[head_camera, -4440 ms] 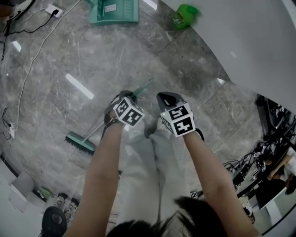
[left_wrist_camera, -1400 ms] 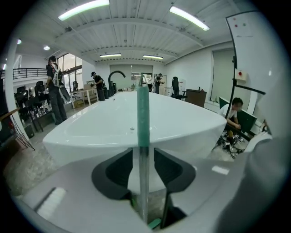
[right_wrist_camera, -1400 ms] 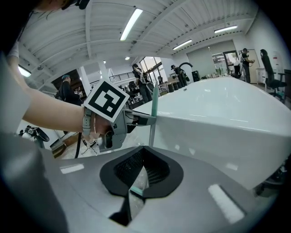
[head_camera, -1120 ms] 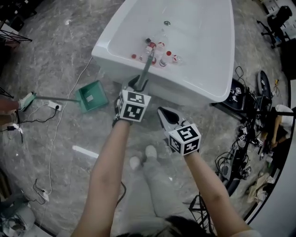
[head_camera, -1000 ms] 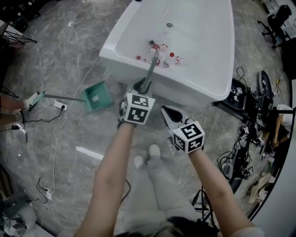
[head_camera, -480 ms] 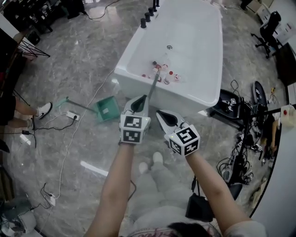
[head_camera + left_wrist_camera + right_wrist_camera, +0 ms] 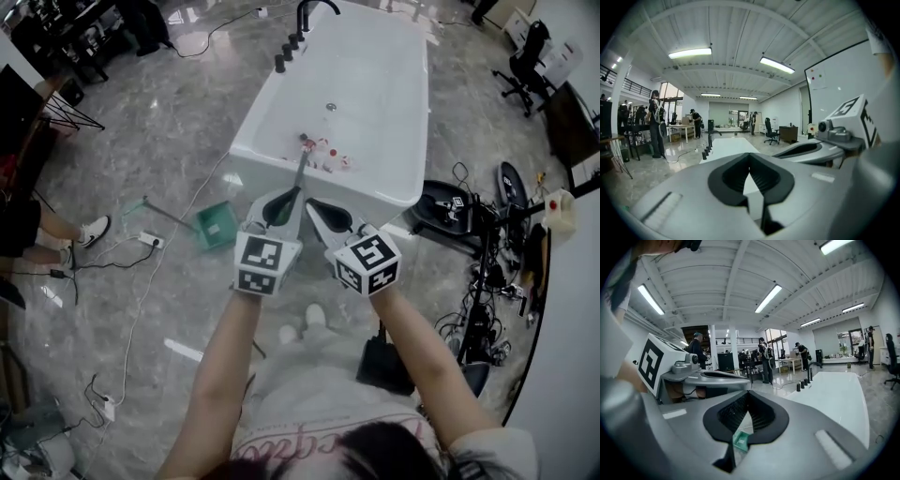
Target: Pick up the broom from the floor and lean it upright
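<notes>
Straight ahead of our fingertips stands a white bathtub (image 7: 370, 89), with small bottles (image 7: 323, 150) lying in its near end and a black faucet (image 7: 314, 7) at its far end. On the floor left of the left fingers lies a green dustpan (image 7: 217, 225). Beyond it are a power strip (image 7: 150, 241) and another person's shoe (image 7: 91, 230). Right of the right fingers, cables and gear (image 7: 487, 253) crowd the floor. A black bag (image 7: 380, 361) sits below them, by our feet.

The left gripper (image 7: 292, 194) has its fingers closed, tips meeting. In the head view the broom (image 7: 299, 167) runs as a thin handle from between them towards the tub's near rim. Its brush end is hidden under the gripper and arm, and the left gripper view does not make the handle out. The right gripper (image 7: 312, 205) sits just beside the left. Its fingers are also together and hold nothing; through their gap we glimpse only the distant dustpan.

Some four seconds ago we were bent over the broom, which lay flat on the floor with its brush down to our left. Now it is off the floor in the left fingers. In the last second the two grippers have drawn closer together, and more of the tub and room has come into view.
</notes>
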